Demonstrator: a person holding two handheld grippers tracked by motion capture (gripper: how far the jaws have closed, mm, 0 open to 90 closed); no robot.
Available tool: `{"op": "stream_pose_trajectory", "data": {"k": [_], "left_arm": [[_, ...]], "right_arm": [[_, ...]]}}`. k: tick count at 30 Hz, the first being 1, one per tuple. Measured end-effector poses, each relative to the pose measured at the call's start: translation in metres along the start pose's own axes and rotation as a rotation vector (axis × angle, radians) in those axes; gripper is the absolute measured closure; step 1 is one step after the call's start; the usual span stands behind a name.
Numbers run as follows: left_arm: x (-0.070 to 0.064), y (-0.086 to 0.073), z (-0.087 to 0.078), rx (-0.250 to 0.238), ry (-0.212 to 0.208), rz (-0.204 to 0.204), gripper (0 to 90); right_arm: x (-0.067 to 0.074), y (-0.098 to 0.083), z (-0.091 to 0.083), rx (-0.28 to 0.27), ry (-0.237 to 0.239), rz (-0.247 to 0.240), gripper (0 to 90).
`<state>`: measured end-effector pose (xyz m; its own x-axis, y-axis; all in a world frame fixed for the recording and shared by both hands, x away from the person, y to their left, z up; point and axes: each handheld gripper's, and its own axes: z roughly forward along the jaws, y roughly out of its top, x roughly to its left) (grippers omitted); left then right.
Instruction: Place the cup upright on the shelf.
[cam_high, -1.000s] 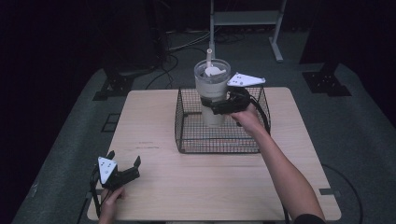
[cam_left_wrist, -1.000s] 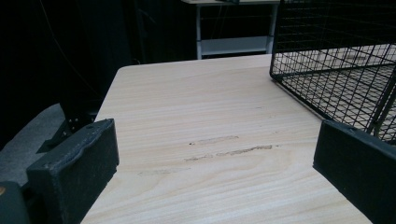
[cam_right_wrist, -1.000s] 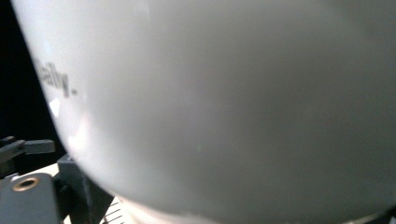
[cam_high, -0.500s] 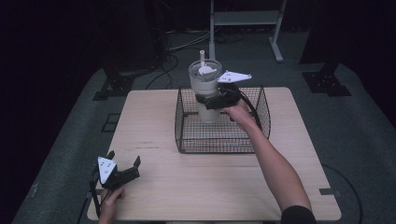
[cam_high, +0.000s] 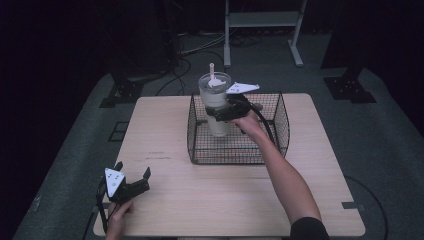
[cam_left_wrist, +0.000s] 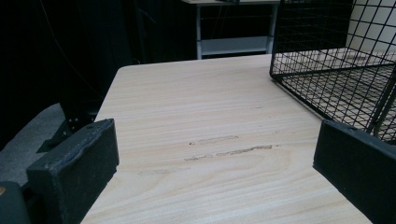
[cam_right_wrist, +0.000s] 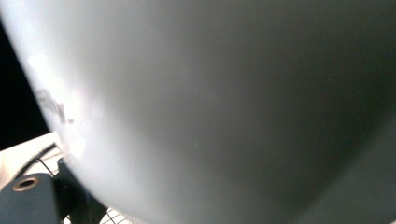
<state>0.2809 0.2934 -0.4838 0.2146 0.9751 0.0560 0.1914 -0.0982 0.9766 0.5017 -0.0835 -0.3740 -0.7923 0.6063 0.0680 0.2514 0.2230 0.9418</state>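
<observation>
The right forearm is reaching far across the worktop (cam_high: 320, 165), its right gripper (cam_high: 223, 112) apparently pinching the white tumbler (cam_high: 216, 100) upright inside the wire basket (cam_high: 280, 120). The left gripper (cam_high: 131, 181) is resting at the near left, fingers spread.

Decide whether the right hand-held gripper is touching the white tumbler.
Touching. In the high view the right hand-held gripper is clamped around the white tumbler over the wire basket; in its own view the tumbler wall presses close.
</observation>
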Motion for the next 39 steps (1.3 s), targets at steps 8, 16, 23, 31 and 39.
{"op": "stream_pose_trajectory", "data": {"k": [8,16,23,31,39], "left_arm": [[0.000,0.000,0.000,0.000,-0.001,0.000,0.0],[0.000,0.000,0.000,-0.004,-0.003,0.003,0.0],[0.000,0.000,0.000,-0.002,-0.001,-0.003,0.0],[0.001,0.000,0.000,-0.002,-0.001,-0.007,0.0],[0.000,0.000,0.000,-0.002,-0.003,0.000,0.0]], "right_arm": [[-0.005,-0.013,0.014,0.057,0.010,0.006,8.5],[-0.008,-0.021,0.024,0.106,0.017,-0.012,8.5],[-0.008,-0.025,0.034,0.145,0.019,-0.036,8.5],[-0.010,-0.030,0.036,0.135,0.025,-0.017,8.5],[-0.012,-0.035,0.029,0.127,0.032,-0.030,8.4]]}}
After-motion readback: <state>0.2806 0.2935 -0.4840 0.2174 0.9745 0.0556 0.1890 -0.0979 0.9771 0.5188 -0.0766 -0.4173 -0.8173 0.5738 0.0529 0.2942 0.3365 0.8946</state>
